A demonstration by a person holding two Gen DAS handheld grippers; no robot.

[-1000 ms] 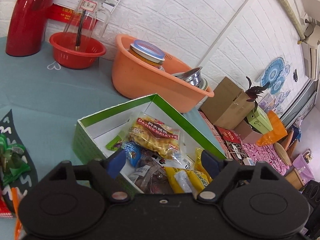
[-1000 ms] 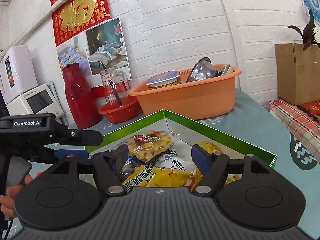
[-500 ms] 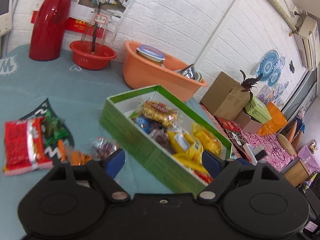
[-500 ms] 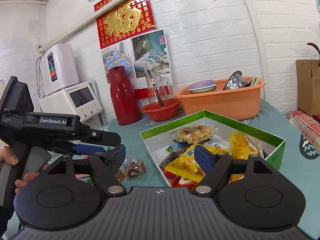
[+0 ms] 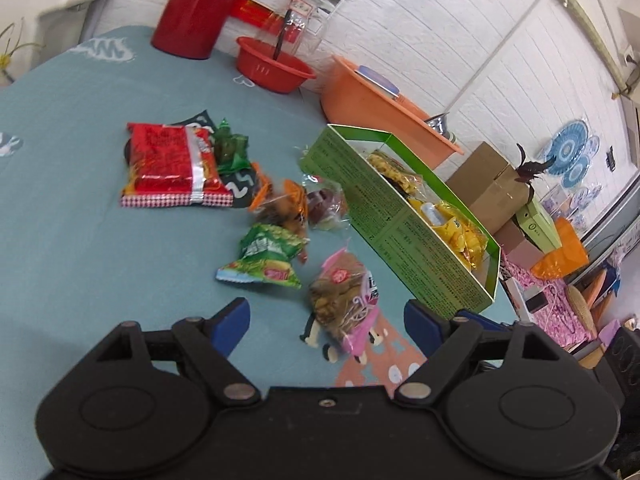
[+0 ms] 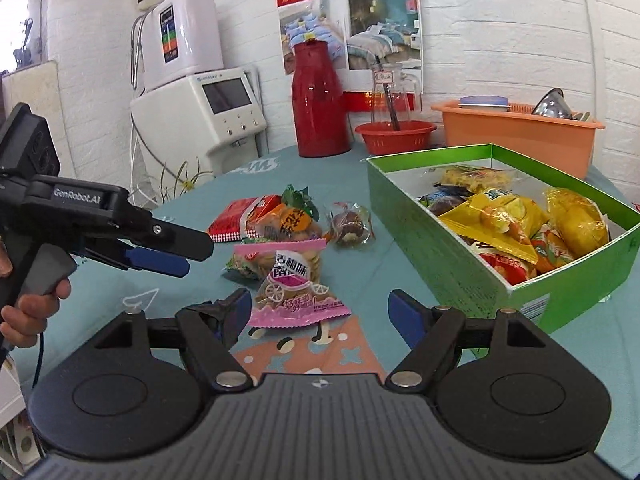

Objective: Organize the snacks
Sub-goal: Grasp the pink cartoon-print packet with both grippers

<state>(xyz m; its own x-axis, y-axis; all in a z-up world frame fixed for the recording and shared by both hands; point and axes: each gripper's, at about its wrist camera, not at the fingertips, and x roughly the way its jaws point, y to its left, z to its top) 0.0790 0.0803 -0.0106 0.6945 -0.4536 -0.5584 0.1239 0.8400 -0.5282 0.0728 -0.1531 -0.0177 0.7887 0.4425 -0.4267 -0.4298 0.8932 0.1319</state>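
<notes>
Near the front edge of the table (image 5: pixel 80 80), the pink snack packet (image 5: pixel 346 292) lies flat on the cloth, just beside the long near wall of the green box (image 5: pixel 404 236) and closest of all the loose snacks to both tools. Your left gripper (image 5: pixel 326 320) hangs above it with its fingers wide apart and empty; your right gripper (image 6: pixel 320 310) is likewise spread and empty, with the same packet (image 6: pixel 290 284) lying between and just beyond its fingertips. Further toward the middle of the table lie a green packet (image 5: pixel 266 258), an orange-trimmed packet (image 5: pixel 280 204), a clear-wrapped brown sweet (image 5: pixel 324 204), a small green-wrapped sweet (image 5: pixel 230 148) and a large red packet (image 5: pixel 170 164); the box already holds several yellow and mixed packets. Judged from this layout, the step in hand is to pick up the pink packet. Use one gripper only, and keep the other clear so the tools do not collide over the packet. Lower the fingers until they straddle the packet across its narrow width, not its sealed ends. Close on the filled middle, since a thin sealed edge is likely to slip. Grip gently; the contents appear brittle. Lift it clear of the box wall before moving it across, then release it over a free spot inside.
</notes>
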